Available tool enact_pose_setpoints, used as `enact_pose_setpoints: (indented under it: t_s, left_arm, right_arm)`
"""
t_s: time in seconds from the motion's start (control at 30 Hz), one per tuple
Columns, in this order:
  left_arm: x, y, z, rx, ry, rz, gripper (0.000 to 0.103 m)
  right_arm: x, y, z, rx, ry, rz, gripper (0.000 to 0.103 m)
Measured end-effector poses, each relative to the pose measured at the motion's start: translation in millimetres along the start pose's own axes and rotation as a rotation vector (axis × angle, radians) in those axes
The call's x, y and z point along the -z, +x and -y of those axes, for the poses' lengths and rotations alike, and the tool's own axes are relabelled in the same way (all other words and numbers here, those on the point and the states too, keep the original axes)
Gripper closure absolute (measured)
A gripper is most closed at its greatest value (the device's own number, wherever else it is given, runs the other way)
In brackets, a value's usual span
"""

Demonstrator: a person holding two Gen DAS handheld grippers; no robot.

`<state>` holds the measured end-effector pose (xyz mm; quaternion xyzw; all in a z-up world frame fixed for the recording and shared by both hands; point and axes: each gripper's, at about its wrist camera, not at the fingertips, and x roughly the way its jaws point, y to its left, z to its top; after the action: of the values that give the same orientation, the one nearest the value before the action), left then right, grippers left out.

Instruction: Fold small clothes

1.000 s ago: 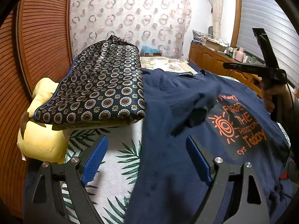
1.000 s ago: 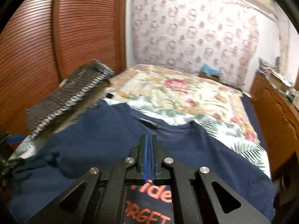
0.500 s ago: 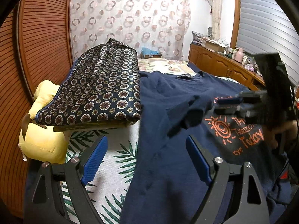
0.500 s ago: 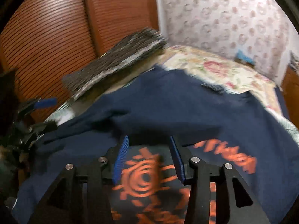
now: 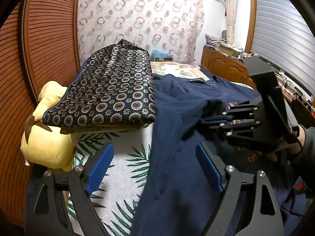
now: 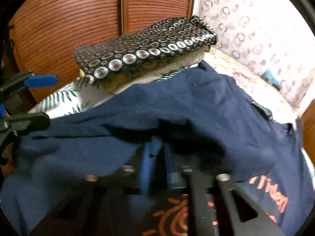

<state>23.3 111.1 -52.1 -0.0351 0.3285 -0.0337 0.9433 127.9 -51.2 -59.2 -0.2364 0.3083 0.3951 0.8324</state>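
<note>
A navy T-shirt (image 5: 177, 167) with an orange print lies spread on the bed, and its near sleeve is folded over the chest. In the left wrist view my right gripper (image 5: 204, 121) reaches in from the right, its jaws closing to a pinch on that sleeve fold. In the right wrist view the blue pads (image 6: 146, 161) are together, with navy T-shirt (image 6: 196, 102) cloth bunched over the right gripper (image 6: 155, 147). My left gripper (image 5: 154, 149) hovers wide open over the shirt's left edge with nothing between its fingers. The left gripper (image 6: 50, 99) also shows at the right wrist view's left edge.
A folded dark cloth with a medallion pattern (image 5: 110, 90) rests on a yellow pillow (image 5: 47, 147) at the left. The leaf-print sheet (image 5: 122, 163) shows beside the shirt. Slatted wooden doors (image 5: 39, 49) stand at the left, and a wooden dresser (image 5: 222, 64) at the right. A person's hand (image 5: 301, 137) holds the right gripper.
My right gripper came down and leftward across the shirt, rolled over, opened briefly and then shut on the sleeve fold. My left gripper stayed put and open.
</note>
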Motion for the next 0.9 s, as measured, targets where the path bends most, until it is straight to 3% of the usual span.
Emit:
enact_pose_setpoints:
  t_s: [0.4, 0.83, 0.9]
  left_arm:
    - [-3, 0, 7, 0.005, 0.015, 0.003, 0.017]
    - [-10, 7, 24, 0.026, 0.046, -0.004, 0.017]
    - [-14, 10, 28, 0.032, 0.057, -0.003, 0.017]
  right_arm:
    - [13, -63, -6, -0.001, -0.045, 0.032, 0.100]
    - [39, -91, -1, -0.013, 0.052, 0.064, 0.099]
    - [39, -92, 3, 0.016, 0.073, 0.073, 0.089]
